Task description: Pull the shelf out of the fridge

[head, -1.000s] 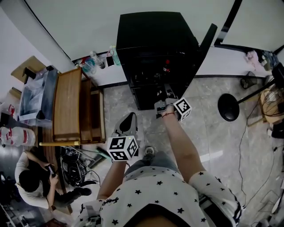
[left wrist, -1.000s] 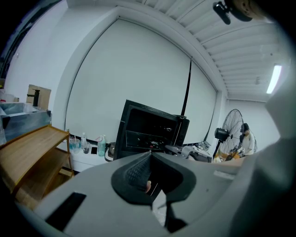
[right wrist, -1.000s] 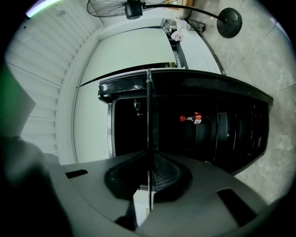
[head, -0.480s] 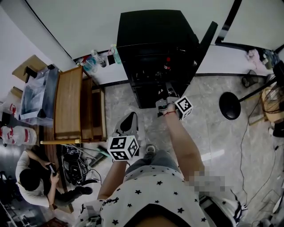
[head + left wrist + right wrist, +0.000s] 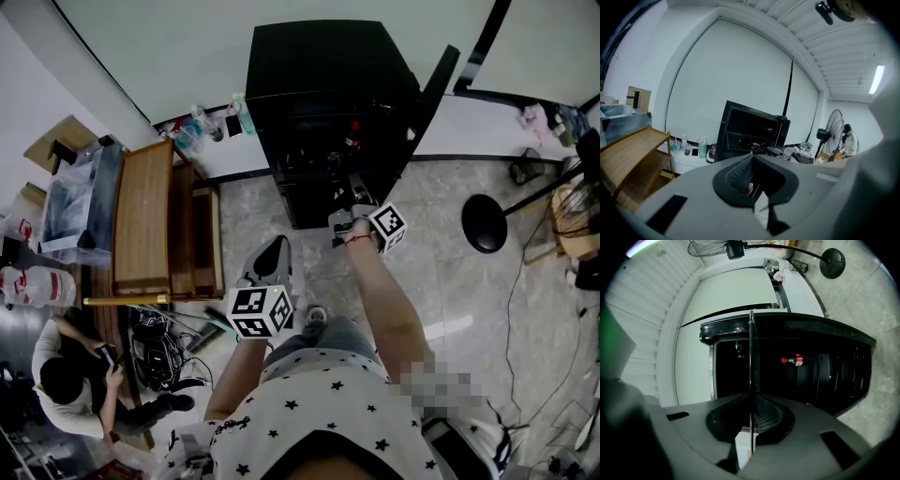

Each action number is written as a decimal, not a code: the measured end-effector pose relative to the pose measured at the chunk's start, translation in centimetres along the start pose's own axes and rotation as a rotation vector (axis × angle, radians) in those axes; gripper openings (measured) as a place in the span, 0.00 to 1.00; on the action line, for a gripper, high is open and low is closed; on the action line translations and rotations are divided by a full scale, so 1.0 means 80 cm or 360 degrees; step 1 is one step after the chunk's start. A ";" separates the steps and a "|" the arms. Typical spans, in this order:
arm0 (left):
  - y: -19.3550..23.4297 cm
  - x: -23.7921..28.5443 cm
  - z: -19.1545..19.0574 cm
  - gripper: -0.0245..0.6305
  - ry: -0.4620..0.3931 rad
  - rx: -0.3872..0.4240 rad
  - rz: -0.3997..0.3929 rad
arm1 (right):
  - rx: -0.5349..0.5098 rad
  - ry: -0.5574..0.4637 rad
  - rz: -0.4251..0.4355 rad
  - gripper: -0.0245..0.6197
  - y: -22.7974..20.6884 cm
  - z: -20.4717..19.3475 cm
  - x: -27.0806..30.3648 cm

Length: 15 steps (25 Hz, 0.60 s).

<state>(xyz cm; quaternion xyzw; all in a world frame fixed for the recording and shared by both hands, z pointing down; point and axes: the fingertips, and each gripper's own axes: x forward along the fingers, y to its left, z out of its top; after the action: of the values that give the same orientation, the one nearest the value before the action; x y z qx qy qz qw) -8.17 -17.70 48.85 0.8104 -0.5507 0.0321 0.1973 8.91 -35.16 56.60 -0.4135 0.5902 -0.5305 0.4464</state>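
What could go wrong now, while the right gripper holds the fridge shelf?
1. The right gripper pinches only the thin edge of the shelf; it may slip or tilt when it comes free, since the left gripper hangs away.
2. The red-capped bottle inside the fridge might be knocked.

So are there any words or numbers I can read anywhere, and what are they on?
No text here can be read.
Red label on the bottle in the fridge: too small to read.
Patterned cubes: black-and-white squares only, no letters.
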 end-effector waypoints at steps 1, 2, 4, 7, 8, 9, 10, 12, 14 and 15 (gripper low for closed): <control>0.000 0.000 0.000 0.06 0.0001 0.0002 -0.0002 | 0.0000 0.0000 -0.0001 0.06 0.000 0.000 0.000; 0.000 0.001 0.001 0.06 0.0002 0.0003 -0.0004 | 0.0001 0.0000 -0.0003 0.06 0.000 0.000 0.000; 0.000 0.002 0.001 0.06 0.0003 0.0003 -0.0007 | 0.0008 -0.0001 -0.0006 0.06 0.001 -0.001 0.000; -0.001 0.003 0.001 0.06 0.0002 0.0007 -0.0014 | 0.0009 -0.0001 -0.0005 0.06 0.000 0.000 0.000; -0.002 0.004 0.001 0.06 0.0002 0.0007 -0.0015 | 0.0010 -0.0001 -0.0002 0.06 0.000 0.000 0.000; -0.001 0.004 0.001 0.06 0.0002 0.0007 -0.0017 | 0.0010 0.0000 0.0000 0.06 0.000 0.000 0.000; -0.001 0.005 0.002 0.06 0.0002 0.0007 -0.0017 | 0.0009 0.0001 -0.0001 0.06 0.000 0.000 0.001; -0.001 0.007 0.002 0.06 0.0002 0.0007 -0.0019 | 0.0007 0.0003 -0.0005 0.06 -0.001 0.000 0.001; -0.001 0.008 0.003 0.06 0.0002 0.0005 -0.0021 | 0.0014 0.0003 -0.0009 0.06 0.000 0.000 0.001; -0.001 0.008 0.003 0.06 0.0002 0.0004 -0.0022 | 0.0014 0.0002 -0.0011 0.06 0.000 0.000 0.000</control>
<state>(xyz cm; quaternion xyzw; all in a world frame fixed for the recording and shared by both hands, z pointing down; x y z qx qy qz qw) -7.84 -18.34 48.80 0.8145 -0.5449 0.0318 0.1968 8.92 -35.20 56.62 -0.4132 0.5867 -0.5351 0.4459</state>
